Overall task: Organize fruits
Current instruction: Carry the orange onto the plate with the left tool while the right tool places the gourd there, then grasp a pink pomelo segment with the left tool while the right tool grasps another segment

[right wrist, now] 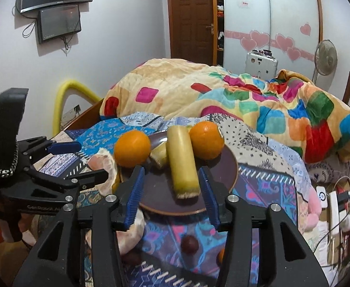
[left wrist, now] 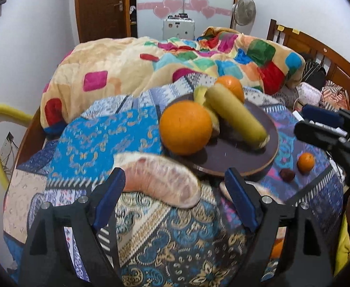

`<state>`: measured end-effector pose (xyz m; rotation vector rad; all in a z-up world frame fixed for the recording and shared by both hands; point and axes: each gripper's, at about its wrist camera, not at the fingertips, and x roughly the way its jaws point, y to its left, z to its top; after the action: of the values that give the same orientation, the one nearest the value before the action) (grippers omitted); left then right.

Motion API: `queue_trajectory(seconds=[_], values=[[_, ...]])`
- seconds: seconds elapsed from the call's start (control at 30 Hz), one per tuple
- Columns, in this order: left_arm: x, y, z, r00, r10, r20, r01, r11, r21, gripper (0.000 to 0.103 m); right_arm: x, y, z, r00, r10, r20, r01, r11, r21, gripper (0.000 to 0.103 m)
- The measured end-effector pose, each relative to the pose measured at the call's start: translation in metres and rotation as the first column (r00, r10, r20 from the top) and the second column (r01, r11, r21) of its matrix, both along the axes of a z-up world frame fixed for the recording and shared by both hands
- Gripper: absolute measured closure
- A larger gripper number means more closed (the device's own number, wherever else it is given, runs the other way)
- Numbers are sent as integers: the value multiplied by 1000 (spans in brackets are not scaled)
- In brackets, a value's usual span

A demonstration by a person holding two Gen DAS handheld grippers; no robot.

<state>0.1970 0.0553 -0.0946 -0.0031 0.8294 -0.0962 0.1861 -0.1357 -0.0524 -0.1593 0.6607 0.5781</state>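
Hovering both tongs over the bed | left tongs (left wrist: 175, 198) gaped wide and empty beside a pomelo wedge (left wrist: 160, 179) | right tongs (right wrist: 172, 196) were spread open too, straddling the sugarcane piece (right wrist: 182, 160) | dark plate (left wrist: 234, 157) held two oranges (left wrist: 185, 130) | small orange (left wrist: 306, 162) sat off-plate on the patchwork cover (left wrist: 91, 131)

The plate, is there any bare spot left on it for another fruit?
The plate is bare at its near rim, between the sugarcane stick and the left orange. The far half is crowded, with a second orange there.
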Motion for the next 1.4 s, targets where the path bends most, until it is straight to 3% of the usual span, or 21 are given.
queue_trajectory(seconds=[0.43,0.67,0.87,1.1,1.2,1.3,1.33,1.4], values=[[16,-8,-38,994,10,-105,-11,1000,-7,18,-9,-3,-27,998,15,-54,-16,1000,-20,54],[13,-9,-41,995,34,-94,-30,999,46,39,-14,-3,-33,998,29,-63,-31,999,-32,54],[-4,-2,-41,996,-9,-86,11,1000,25,59,-19,2,-36,996,45,-76,-48,998,-36,54],[-30,14,-39,996,-29,-85,31,999,19,70,-25,16,-39,992,80,-98,-85,995,-47,52],[-41,23,-40,996,-29,-87,30,1000,9,78,-26,22,-40,993,81,-90,-86,995,-57,47],[-53,31,-41,996,-26,-81,27,1000,13,92,-25,31,-43,991,88,-105,-95,993,-63,47],[-55,34,-41,996,-23,-81,25,1000,15,101,-25,33,-45,990,91,-110,-99,993,-67,47],[-61,41,-41,996,-20,-85,20,1000,2,101,-26,40,-48,988,97,-118,-106,991,-80,47]])
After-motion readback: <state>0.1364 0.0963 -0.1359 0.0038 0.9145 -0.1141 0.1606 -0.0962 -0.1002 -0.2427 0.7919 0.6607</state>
